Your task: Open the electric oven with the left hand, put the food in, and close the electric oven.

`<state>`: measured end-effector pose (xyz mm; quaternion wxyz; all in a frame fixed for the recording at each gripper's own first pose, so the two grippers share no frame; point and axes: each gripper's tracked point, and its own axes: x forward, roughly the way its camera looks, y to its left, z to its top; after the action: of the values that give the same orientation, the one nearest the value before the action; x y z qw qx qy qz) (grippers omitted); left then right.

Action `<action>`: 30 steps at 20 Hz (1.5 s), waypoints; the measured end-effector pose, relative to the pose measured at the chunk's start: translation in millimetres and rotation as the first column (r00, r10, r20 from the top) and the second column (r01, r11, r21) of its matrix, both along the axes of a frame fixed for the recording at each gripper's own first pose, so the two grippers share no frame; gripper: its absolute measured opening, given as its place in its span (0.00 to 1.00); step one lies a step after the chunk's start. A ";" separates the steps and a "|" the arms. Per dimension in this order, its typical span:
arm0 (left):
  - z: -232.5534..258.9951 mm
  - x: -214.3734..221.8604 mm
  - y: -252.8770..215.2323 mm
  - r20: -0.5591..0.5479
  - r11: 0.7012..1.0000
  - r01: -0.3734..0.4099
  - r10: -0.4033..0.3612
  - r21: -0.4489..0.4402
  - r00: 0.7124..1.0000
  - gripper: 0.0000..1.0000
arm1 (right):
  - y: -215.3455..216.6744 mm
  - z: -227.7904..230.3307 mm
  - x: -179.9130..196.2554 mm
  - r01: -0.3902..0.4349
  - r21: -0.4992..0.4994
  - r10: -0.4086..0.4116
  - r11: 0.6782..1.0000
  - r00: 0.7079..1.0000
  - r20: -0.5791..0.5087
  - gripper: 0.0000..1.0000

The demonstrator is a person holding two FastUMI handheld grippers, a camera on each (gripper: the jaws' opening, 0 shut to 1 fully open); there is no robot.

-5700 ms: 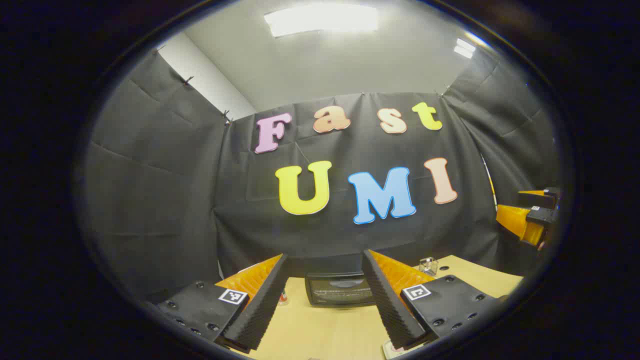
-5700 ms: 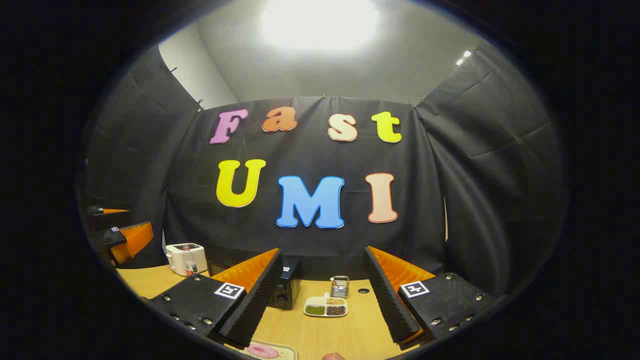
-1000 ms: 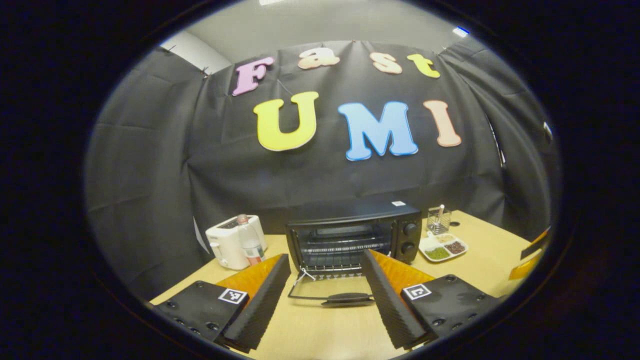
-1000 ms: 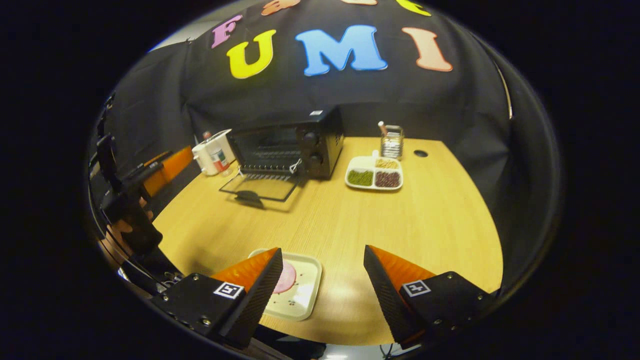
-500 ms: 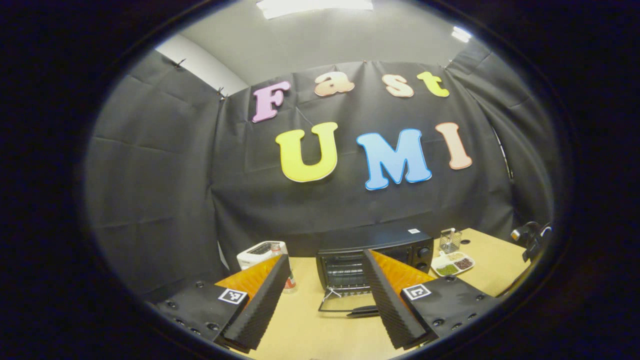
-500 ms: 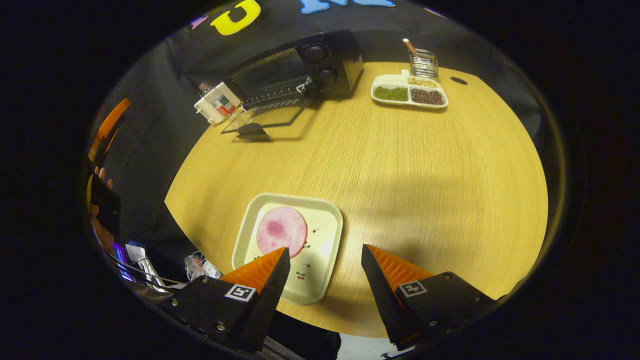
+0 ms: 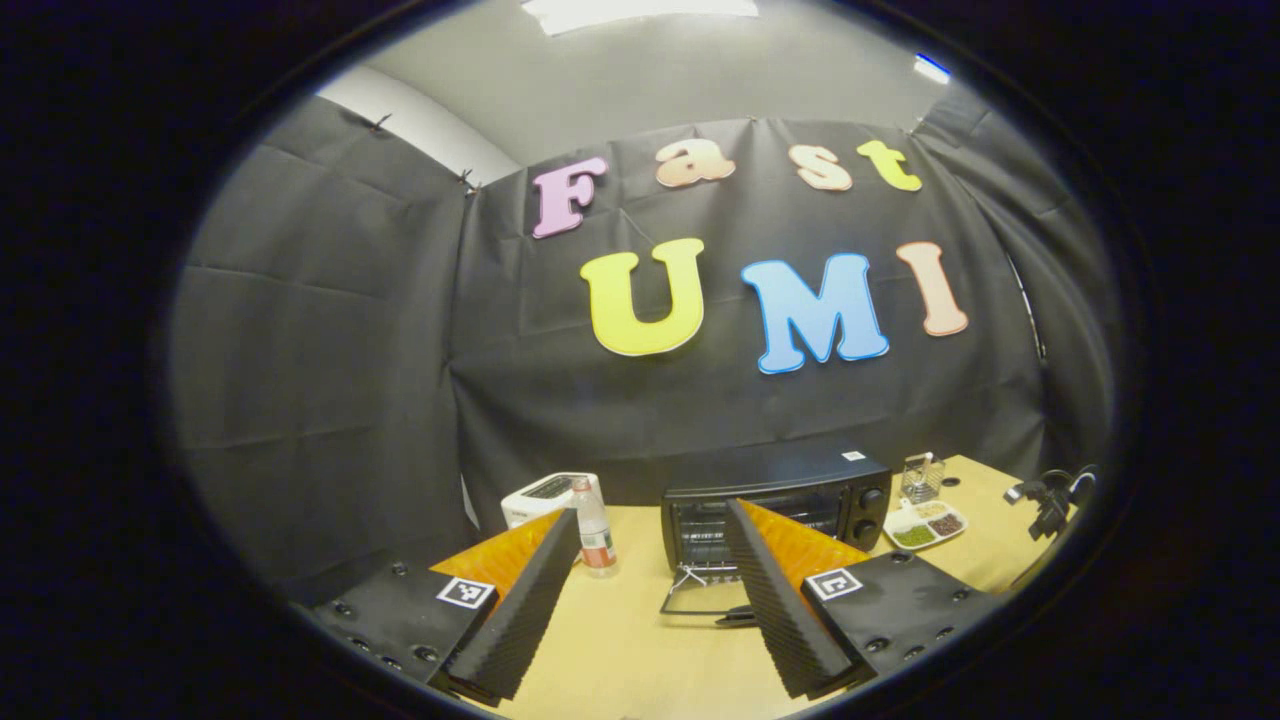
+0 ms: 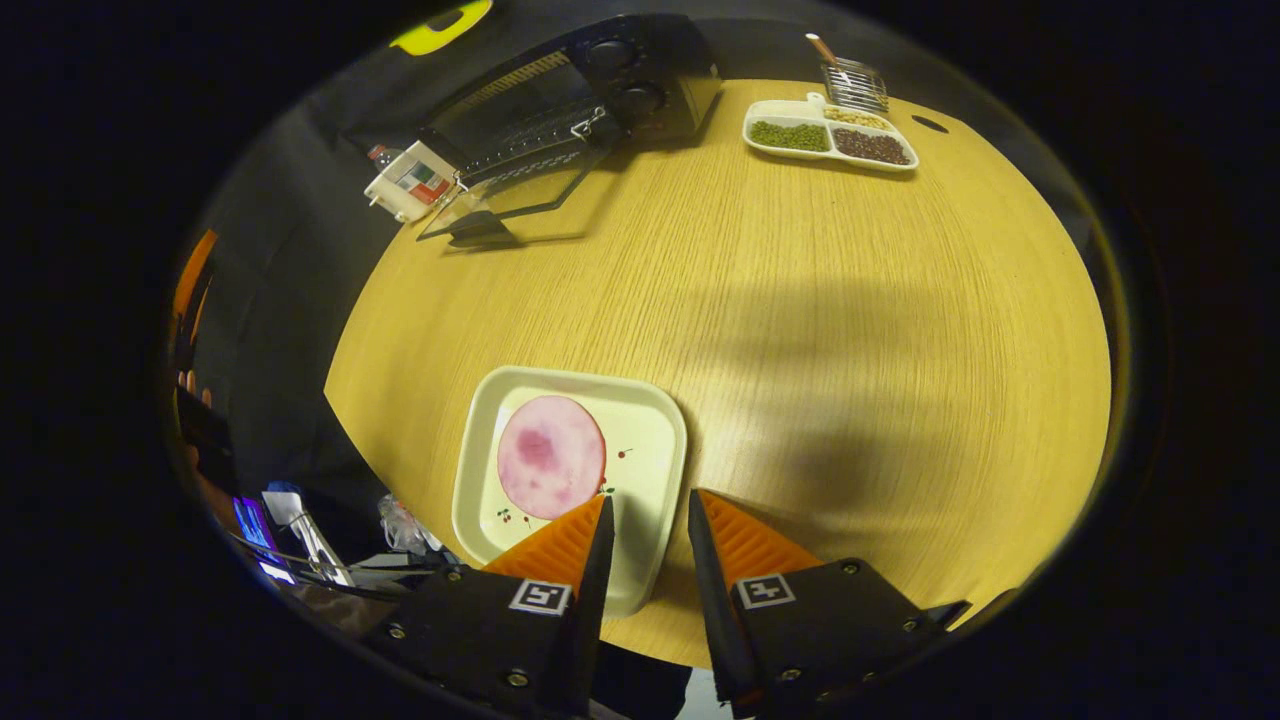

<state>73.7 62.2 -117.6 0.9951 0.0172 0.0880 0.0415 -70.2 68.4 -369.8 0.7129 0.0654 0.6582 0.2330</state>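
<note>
- Left tool (image 7: 650, 520): fingers spread wide, gripping nothing, held above the desk (image 7: 620, 650).
- Electric oven (image 7: 775, 505) at 1 o'clock of it, against the far wall, door (image 7: 700, 600) folded down flat.
- Right tool (image 8: 645, 510): fingers narrowed to a small gap over the near-right rim of the plate (image 8: 655, 470); contact unclear.
- Pink food slice (image 8: 550, 455) lies on that plate, at 11 o'clock.
</note>
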 end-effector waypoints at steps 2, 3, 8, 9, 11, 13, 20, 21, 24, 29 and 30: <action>-3.4 5.3 0.3 -0.005 1.000 -0.006 0.006 -0.003 1.000 1.00 | -10.1 -3.6 6.7 0.003 -0.072 -0.001 0.997 1.000 0.028 0.27; -6.2 6.4 -0.1 -0.010 1.000 -0.006 0.006 -0.005 1.000 1.00 | -9.9 -13.4 5.9 -0.021 -0.100 0.024 0.995 0.999 0.028 0.07; -10.0 12.6 1.3 -0.011 1.000 -0.005 0.005 -0.020 1.000 0.97 | -9.9 -6.7 0.9 0.042 -0.071 -0.045 0.997 0.998 -0.046 0.01; -9.0 12.8 4.3 -0.008 1.000 -0.007 0.007 -0.020 1.000 0.97 | -5.0 -7.1 -0.6 0.060 -0.041 -0.063 0.997 0.996 -0.070 0.01; -8.3 13.5 9.0 -0.002 1.000 -0.010 0.010 -0.028 1.000 0.97 | 4.4 -2.3 -6.3 0.161 0.054 -0.152 0.985 0.977 -0.151 0.01; -9.2 14.8 16.5 -0.002 0.999 -0.021 0.021 -0.034 1.000 0.97 | 13.8 3.7 -13.4 0.256 0.123 -0.225 0.959 0.949 -0.218 0.01; -19.9 18.7 29.4 -0.029 0.996 -0.040 0.038 -0.083 0.999 0.91 | 35.1 21.5 -14.4 0.353 0.225 -0.290 0.908 0.918 -0.270 0.01; -19.7 18.7 31.0 -0.029 0.996 -0.041 0.039 -0.082 0.999 0.95 | 40.2 27.0 -10.8 0.362 0.244 -0.295 0.900 0.916 -0.272 0.01; -20.1 22.0 33.6 -0.027 0.996 -0.039 0.037 -0.084 0.999 0.97 | 53.7 41.0 4.1 0.383 0.290 -0.310 0.877 0.913 -0.267 0.01; -18.8 23.0 47.2 -0.018 0.997 -0.044 0.043 -0.070 0.999 0.97 | 76.0 65.8 38.1 0.451 0.358 -0.375 0.818 0.889 -0.262 0.01; -19.1 23.7 51.0 -0.019 0.997 -0.047 0.046 -0.065 0.999 0.97 | 79.2 70.1 48.0 0.467 0.368 -0.396 0.804 0.883 -0.253 0.01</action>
<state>97.5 113.2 -136.7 0.9931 -0.0173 0.0981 0.0617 -22.2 147.6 -299.7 0.6596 0.3839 0.6164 0.1937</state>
